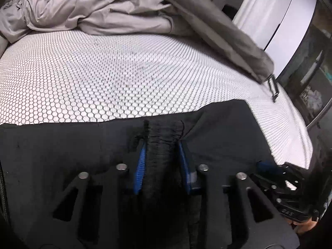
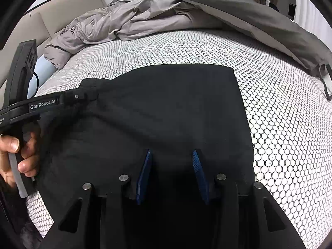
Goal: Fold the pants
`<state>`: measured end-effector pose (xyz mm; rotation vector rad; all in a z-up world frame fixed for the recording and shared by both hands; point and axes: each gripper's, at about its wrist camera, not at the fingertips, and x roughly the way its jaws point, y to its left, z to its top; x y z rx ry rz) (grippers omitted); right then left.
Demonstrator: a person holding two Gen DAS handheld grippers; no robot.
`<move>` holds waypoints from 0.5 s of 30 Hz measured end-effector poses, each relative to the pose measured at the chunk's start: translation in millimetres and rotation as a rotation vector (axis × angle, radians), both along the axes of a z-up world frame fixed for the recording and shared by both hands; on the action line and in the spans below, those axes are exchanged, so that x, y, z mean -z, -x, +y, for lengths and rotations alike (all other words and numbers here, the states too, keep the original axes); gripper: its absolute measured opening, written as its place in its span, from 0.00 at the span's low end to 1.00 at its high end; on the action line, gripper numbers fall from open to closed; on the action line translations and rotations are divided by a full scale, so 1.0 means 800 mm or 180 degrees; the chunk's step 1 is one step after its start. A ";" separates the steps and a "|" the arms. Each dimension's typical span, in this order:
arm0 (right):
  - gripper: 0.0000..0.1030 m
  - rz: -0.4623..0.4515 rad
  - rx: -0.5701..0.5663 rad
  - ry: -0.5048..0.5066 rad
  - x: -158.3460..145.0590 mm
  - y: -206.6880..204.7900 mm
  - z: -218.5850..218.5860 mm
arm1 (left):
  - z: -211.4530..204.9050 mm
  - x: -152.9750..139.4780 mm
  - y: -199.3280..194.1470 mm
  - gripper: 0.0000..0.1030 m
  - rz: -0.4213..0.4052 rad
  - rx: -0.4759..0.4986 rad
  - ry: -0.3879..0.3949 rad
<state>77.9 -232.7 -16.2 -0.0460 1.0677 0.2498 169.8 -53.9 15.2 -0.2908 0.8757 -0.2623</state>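
Left gripper (image 1: 161, 145) is clenched on a bunched, gathered band of the black pants (image 2: 166, 108), which looks like the waistband; 2 blue pads pinch the puckered cloth between them. Right gripper (image 2: 171, 155) stands with its pads apart above the dark fabric near its near edge, and from this view you cannot tell for certain whether any cloth lies between them, so treat its grip as unconfirmed. You hold the pants spread on the honeycomb-patterned mattress (image 2: 280, 124), the panel running away from the right gripper toward a straight far edge. The pinched band sits at the panel's left corner, so the left gripper is the nearer one to it. Rumpled grey bedding (image 2: 99, 25) lies well apart at the bed's far side. Judged from this layout, the fold likely carries the left corner across the panel.
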 end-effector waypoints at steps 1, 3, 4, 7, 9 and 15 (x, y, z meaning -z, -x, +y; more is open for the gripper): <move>0.40 -0.0004 0.0005 0.0001 0.000 0.000 0.000 | 0.006 -0.002 0.001 0.15 -0.0008 -0.0037 0.0043; 0.40 -0.0006 0.0004 0.0008 0.001 0.000 -0.001 | 0.009 0.005 -0.004 0.17 0.0089 -0.0068 0.0056; 0.40 -0.0007 0.0007 0.0017 0.002 -0.001 0.001 | 0.009 0.011 -0.006 0.20 0.0158 -0.0092 -0.0001; 0.40 -0.0013 0.0015 0.0035 0.000 0.001 0.002 | 0.011 0.014 -0.005 0.34 0.0220 -0.0216 -0.0149; 0.41 -0.0008 0.0041 -0.0014 -0.003 0.004 -0.001 | 0.014 0.008 -0.001 0.35 0.0203 -0.0245 -0.0199; 0.41 -0.0132 0.0119 -0.0370 -0.027 0.006 -0.013 | 0.006 -0.039 0.038 0.35 -0.0165 -0.0268 -0.0504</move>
